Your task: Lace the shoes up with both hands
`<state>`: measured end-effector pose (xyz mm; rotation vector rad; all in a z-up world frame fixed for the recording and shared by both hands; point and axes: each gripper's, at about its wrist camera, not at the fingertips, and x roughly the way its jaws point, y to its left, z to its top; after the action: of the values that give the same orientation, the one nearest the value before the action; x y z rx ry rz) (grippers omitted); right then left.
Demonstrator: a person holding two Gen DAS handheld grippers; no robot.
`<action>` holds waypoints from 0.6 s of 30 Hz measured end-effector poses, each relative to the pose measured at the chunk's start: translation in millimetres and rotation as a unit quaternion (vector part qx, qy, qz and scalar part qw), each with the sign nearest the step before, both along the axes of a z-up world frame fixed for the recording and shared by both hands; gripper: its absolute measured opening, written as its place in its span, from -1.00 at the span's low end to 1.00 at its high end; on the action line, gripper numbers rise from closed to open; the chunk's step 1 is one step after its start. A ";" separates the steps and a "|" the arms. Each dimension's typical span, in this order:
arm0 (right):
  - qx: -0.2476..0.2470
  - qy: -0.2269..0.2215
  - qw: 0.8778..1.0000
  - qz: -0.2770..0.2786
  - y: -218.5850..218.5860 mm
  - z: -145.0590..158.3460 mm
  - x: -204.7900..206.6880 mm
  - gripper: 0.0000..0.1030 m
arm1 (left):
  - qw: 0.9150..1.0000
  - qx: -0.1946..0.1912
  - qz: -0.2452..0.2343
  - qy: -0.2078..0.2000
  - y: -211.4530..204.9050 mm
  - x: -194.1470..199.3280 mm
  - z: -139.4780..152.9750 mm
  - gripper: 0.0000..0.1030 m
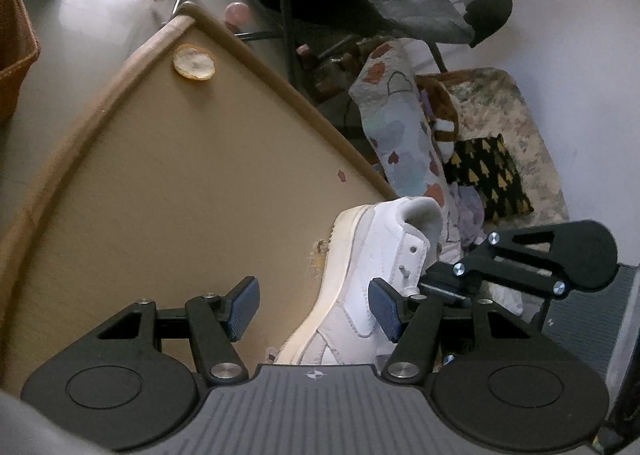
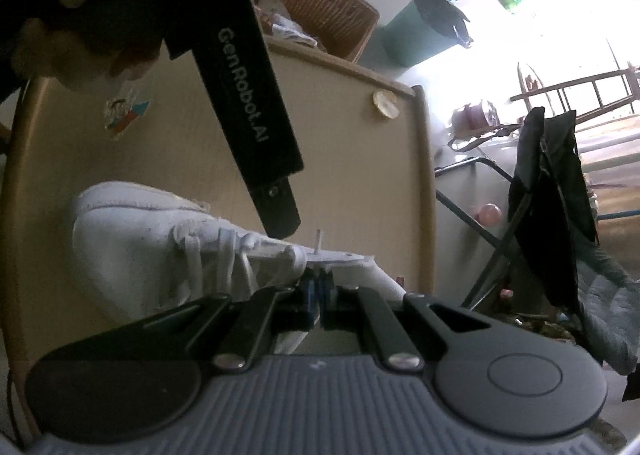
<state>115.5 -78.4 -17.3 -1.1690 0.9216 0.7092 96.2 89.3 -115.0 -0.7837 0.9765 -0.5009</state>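
The right gripper had its blue pads pressed flat together at the eyelet row of the white sneaker, and whatever it had pinched there, most likely a run of the white shoelace, was too thin and too hidden between the pads for me to be sure of it. The left gripper stood about half open with nothing in it, one pad against the sneaker's side panel near the eyelets and the other over bare tan table. From the left wrist view the sneaker lay at about one o'clock from that open tool, its long axis running from the toe near the bottom of the view up to the heel collar at the top, right by the table's edge. The right gripper came in across the tongue from three o'clock, so it was plainly the nearer of the two to the lacing. In the right wrist view a stiff lace tip stood upright just above the closed pads at twelve o'clock, with the left tool's dark handle slanting down toward it from eleven. I judged that tip to be the left gripper's next target, needing a short move inward over the tongue.
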 end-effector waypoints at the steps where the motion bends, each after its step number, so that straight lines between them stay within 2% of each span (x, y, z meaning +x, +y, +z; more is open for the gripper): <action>1: 0.004 0.000 1.000 -0.002 -0.2 0.8 0.2 -0.95 | 1.000 -0.005 0.003 0.001 1.5 -1.2 -2.0 0.21; 9: 0.026 -0.009 1.000 -0.004 -5.9 2.6 -3.4 -0.95 | 0.999 -0.041 0.026 0.012 4.2 -7.0 -9.5 0.21; 15: 0.041 -0.017 0.999 -0.021 -13.1 9.4 -3.5 -0.81 | 0.998 -0.052 0.039 0.016 3.8 -9.2 -11.3 0.21; 18: 0.048 -0.024 0.998 -0.029 -16.2 15.0 -4.8 -0.61 | 0.998 -0.050 0.042 0.018 3.0 -10.1 -11.3 0.21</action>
<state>110.7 -94.6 -2.3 -1.0659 0.8680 0.6688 86.0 92.3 -126.2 -0.9216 0.9536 -0.4673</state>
